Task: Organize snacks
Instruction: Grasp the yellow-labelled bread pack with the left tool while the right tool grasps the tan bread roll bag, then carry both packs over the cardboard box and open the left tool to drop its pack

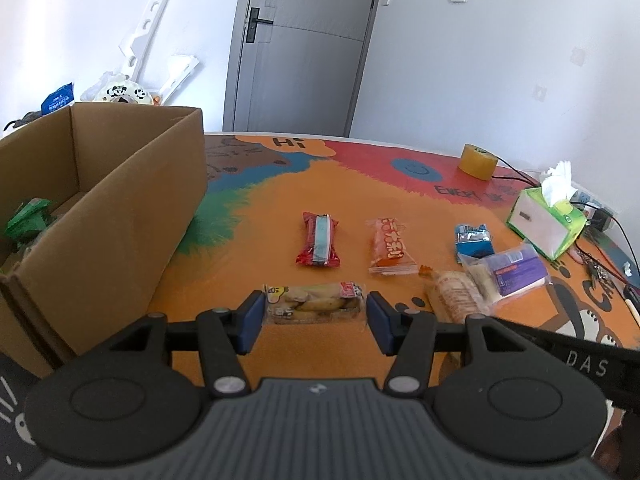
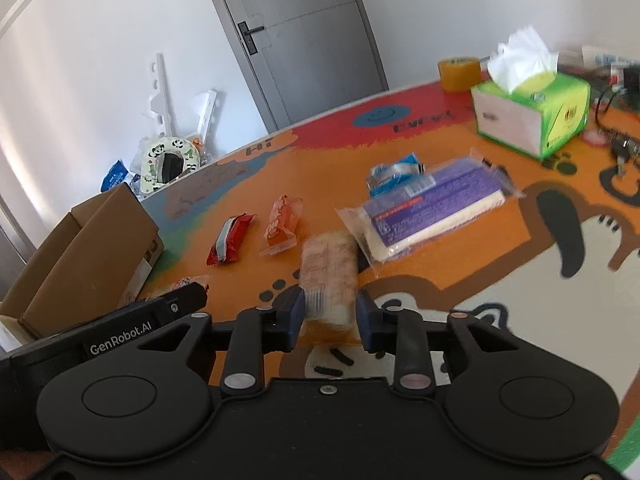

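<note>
Two crinkly plastic snack packets [image 1: 314, 303] [image 2: 329, 276], corrugated cardboard box [image 1: 120, 200], glossy table [image 1: 400, 184]

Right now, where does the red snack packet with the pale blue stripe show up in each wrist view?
Left wrist view: the red snack packet lies mid-frame on the orange mat, just left of the orange packet, beyond the left gripper.
Right wrist view: the red snack packet lies left of centre, between the cardboard box and the orange packet.
Shared landmark: the green tissue box.
</note>
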### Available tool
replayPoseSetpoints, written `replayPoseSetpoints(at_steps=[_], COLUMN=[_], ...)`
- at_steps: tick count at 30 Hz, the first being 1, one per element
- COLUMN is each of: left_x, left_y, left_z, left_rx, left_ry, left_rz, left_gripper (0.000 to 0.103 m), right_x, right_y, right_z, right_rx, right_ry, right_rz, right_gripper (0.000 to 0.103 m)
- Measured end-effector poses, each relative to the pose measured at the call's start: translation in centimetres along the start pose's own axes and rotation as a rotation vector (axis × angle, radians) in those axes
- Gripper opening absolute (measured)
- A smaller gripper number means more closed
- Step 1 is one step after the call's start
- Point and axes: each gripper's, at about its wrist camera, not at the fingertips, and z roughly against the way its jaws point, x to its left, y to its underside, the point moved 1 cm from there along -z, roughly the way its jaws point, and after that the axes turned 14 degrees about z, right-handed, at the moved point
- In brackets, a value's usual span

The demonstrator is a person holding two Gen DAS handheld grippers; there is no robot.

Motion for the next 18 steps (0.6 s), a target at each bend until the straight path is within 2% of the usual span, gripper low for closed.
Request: replayPoseSetpoints(at_steps=[1,5,8,18], left_x=[0.1,0.6,1.0,2.0], left_y=[0.0,-0.2,-0.4,-1.0], left_z=[0.0,-0.1,-0.4,-1.0], left_rx=[0.001,0.002,0.007,0.010], left_ry=[0.001,0.000,-0.006,-0.030], left_rz=[0.003,0.018,0.028,0.040], left_gripper=[0.054,0.054,0.054,0.054], right_x=[0.1,0.6,0.9,2.4], right_y=[-0.1,-0.4,-0.5,-0.4], right_z=[-0.1,-1.1,-1.9,-3.7], right_rx=[-0.009,-0.002,0.002,0.025], right_ry=[0.008,0.008,0.023,0.033], right_rz=[0.009,0.024,0.043,0.090], right_gripper=[0.048,0.050,0.057,0.059])
